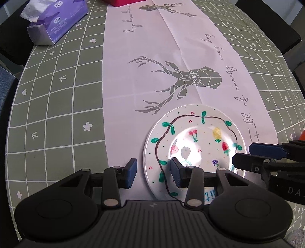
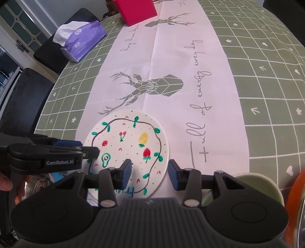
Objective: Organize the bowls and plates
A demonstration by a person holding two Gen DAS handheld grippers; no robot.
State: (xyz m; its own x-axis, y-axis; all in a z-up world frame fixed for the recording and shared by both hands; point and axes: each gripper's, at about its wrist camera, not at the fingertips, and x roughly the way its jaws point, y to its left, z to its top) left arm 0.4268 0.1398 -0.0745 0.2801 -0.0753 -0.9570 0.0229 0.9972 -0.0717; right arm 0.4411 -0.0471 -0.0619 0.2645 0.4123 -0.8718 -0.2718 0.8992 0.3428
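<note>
Both tools are straddling opposite edges of one painted plate [image 1: 194, 145], which is lying flat on the white runner [image 1: 152, 57] in the middle of the bench [image 1: 57, 95]. Landmark for all positions: the plate.

Left tool [image 1: 153, 172]: jaws are standing partly open, one blue pad outside the plate's left rim, the other over the plate's face. The rim is sitting in the gap; the pads do not appear to be pressing on it, so nothing is gripped.

Right tool [image 2: 150, 173]: same arrangement, mirrored. One pad is hanging over the plate's face, the other outside its right rim, jaws partly open, no pinch visible.

Reasoning: a flat plate offers no handle, so the rim is the only grip; taking it from two opposite sides should keep it level on lifting. Whether either lower pad is already under the rim cannot be told.

Right of the plate, a pale green bowl [image 2: 257, 188] and something orange [image 2: 295, 190] are waiting, probably the stacking partners. Far beyond the plate, a purple tissue pack [image 2: 83, 42] and a pink box [image 2: 137, 11] are sitting clear of the work.
</note>
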